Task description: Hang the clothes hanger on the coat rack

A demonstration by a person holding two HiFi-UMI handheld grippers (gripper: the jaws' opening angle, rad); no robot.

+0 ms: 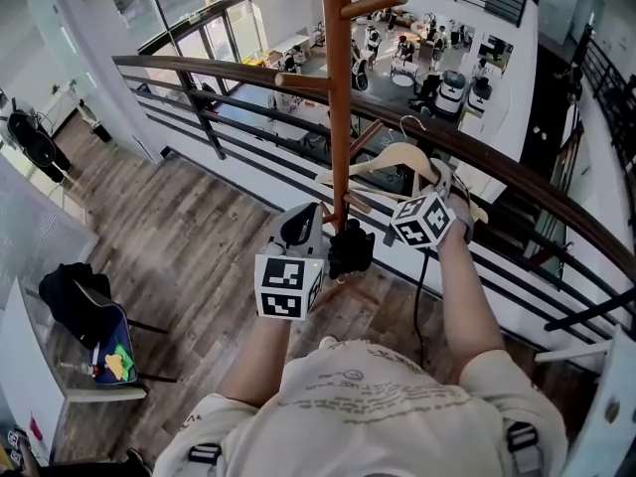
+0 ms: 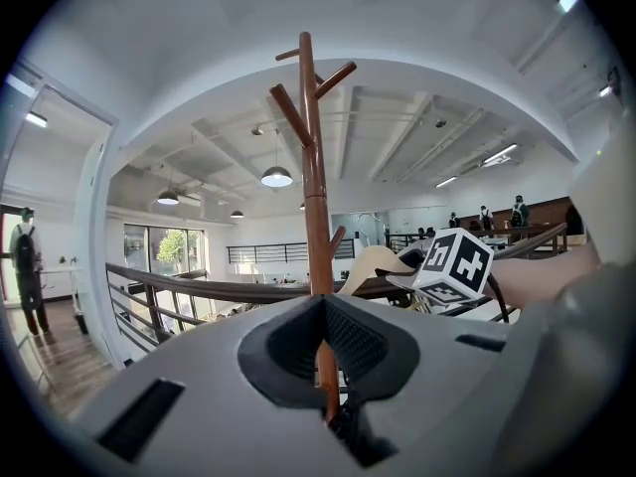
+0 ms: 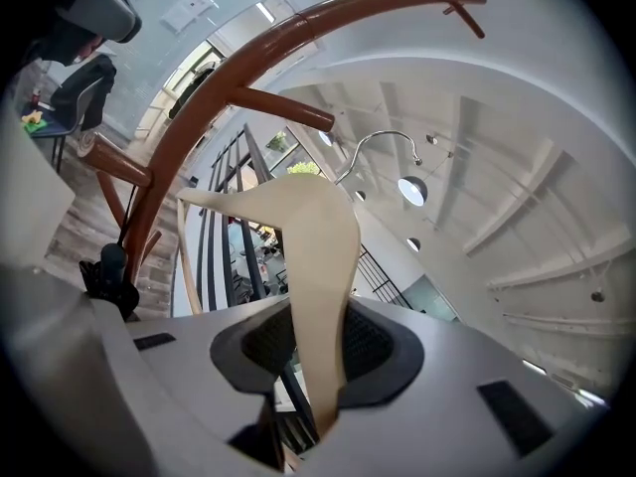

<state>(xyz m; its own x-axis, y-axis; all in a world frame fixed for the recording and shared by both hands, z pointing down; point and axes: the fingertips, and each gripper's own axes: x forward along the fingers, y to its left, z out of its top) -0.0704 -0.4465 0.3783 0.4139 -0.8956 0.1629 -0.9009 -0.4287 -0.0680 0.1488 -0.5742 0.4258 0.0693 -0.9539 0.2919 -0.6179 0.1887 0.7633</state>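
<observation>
The coat rack is a brown wooden pole with slanted pegs, standing straight ahead of me by the railing. My right gripper is shut on one arm of a pale wooden hanger just right of the pole, and the hanger's metal hook is free in the air. In the right gripper view the hanger rises from between the pads, hook below a peg. My left gripper is low beside the pole, jaws together and empty. The pole shows beyond them.
A dark-topped railing runs behind the rack, with an open atrium below it. At the lower left stands a chair with dark clothing on the wood floor. A person stands far off at the left.
</observation>
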